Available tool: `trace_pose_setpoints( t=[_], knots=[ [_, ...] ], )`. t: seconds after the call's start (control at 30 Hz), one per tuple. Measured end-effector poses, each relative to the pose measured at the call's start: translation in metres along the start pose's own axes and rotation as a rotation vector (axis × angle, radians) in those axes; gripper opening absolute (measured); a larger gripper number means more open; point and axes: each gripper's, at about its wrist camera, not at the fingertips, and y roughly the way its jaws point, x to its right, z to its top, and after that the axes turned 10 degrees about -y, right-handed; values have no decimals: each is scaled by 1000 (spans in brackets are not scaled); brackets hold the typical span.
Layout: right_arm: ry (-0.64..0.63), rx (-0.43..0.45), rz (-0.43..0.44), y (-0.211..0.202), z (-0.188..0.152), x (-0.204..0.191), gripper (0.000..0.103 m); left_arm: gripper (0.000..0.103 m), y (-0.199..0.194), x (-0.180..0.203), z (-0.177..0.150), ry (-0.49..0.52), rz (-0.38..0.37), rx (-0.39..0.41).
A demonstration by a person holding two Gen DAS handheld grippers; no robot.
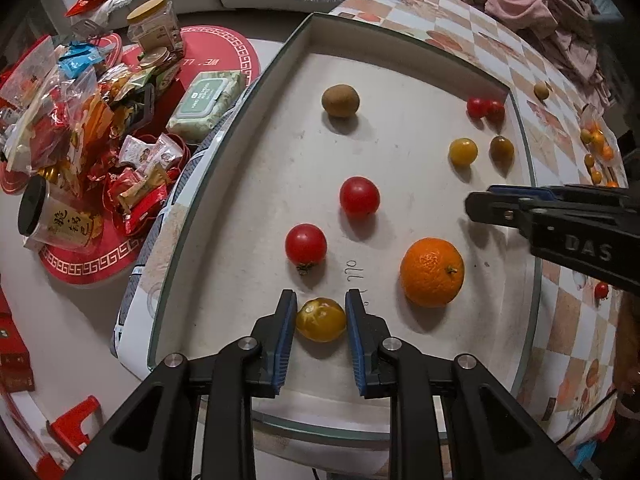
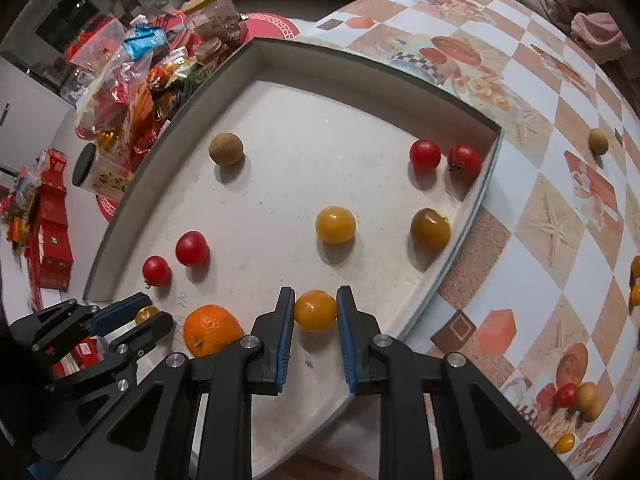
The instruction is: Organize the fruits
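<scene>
Two hand-held grippers work over a shallow white tray [image 1: 248,128] on a checkered tablecloth [image 2: 552,216].

Left gripper [image 1: 321,312]: blue pads sit either side of a yellow tomato w/ split skin [image 1: 321,319], touching or nearly touching it; fruit rests on the tray floor near the front edge. Just beyond it are two red tomatoes [image 1: 305,245], one behind the other, and to the right a big orange [image 1: 432,271], close but apart.

Right gripper [image 2: 315,308]: jaws flank a smooth yellow-orange tomato [image 2: 315,309], narrow gaps at both sides, so not clearly pinching; cannot tell for sure. The orange lies just left of it, partly hidden behind the gripper's arm.

Farther in the tray: a brown kiwi [image 1: 340,100] alone toward the back, a yellow tomato [image 2: 335,225] mid-tray, a darker olive-yellow one [image 2: 430,228] beside the right rim, and two small red tomatoes [image 2: 444,158] tucked in the back right corner.

Outside the tray, loose small fruit on the cloth [image 2: 576,396] at right. At left, a pile of snack packets [image 1: 80,128], a wet-wipes pack [image 1: 206,104] and a lidded jar [image 1: 154,26] crowd the tray's left side.
</scene>
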Motion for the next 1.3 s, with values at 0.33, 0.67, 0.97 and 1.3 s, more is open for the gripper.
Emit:
trace_pose_setpoints(
  t=[0.33,0.67,0.97,1.3],
  knots=[
    [-15,-17,-20,5,1,-1,25,71,-1,1,1,26,35,12],
    [5,-8,-15,0,5,-5,60,71,-6,5,-1,57,42,-8],
    [21,22,-40,-25,8,-10,83,103,-18,8,-5,73,14,4],
    [56,9,-89,-39,4,-5,103,103,-24,19,-2,103,15,13]
  ],
)
